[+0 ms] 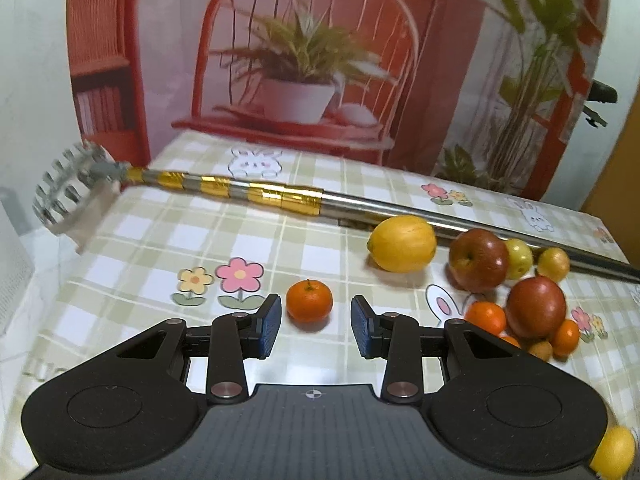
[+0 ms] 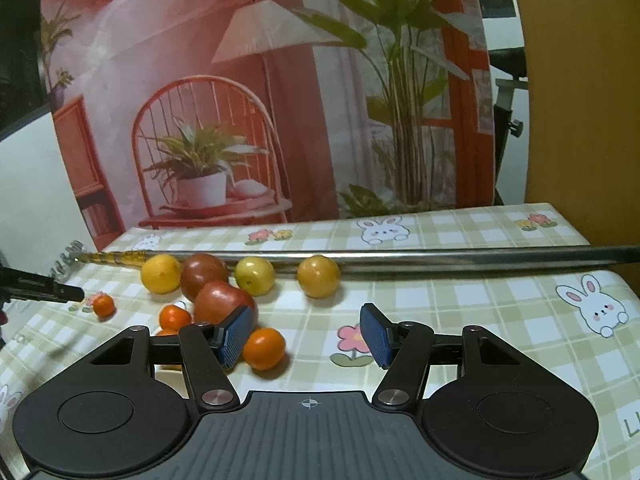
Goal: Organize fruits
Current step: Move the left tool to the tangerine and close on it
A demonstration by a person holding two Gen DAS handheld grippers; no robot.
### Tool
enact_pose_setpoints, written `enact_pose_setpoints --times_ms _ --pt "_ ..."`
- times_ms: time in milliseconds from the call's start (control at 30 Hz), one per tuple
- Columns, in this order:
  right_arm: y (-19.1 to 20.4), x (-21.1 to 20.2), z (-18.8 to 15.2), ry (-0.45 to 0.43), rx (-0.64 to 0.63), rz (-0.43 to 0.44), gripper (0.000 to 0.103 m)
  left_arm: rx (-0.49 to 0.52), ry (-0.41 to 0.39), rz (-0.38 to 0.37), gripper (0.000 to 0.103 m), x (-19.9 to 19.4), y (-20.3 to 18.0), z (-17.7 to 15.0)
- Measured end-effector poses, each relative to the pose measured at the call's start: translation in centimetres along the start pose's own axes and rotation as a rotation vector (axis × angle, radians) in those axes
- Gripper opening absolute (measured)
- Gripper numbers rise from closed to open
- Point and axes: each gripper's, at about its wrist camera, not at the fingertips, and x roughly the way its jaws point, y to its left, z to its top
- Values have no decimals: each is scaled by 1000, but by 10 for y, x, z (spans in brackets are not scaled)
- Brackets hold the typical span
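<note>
Left claw [image 1: 315, 325] spread, mandarin [image 1: 309, 301] just ahead between fingertips; right claw [image 2: 307, 336] spread, tangerine [image 2: 264, 349] beside its left pad.

Lone tangerine [image 1: 309, 300] left of fruit heap [image 1: 516, 280] — pole [image 1: 360, 204] behind

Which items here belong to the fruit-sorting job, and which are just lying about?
Job:
- small orange mandarin
- large yellow lemon
- two red apples
- open left gripper

Lying about:
- long steel pole with gold tape
- checked tablecloth

Steel pole [image 1: 400, 210] across checked tablecloth [image 1: 160, 240] — printed backdrop [image 1: 360, 60] behind.
</note>
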Motion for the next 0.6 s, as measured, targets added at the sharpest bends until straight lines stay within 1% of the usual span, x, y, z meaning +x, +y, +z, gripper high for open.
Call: enact_pose_setpoints --times_ms 100,267,533,600 --pt "-2 3 -2 10 11 -12 56 12 11 11 40 20 -2 0" --pt "-4 6 -5 22 20 -16 56 21 42 31 40 42 -1 0" --pt "-5 8 -5 27 20 -18 56 13 70 46 40 60 1 -2" --pt "-5 8 -6 28 23 -18 56 12 68 46 39 62 0 -3"
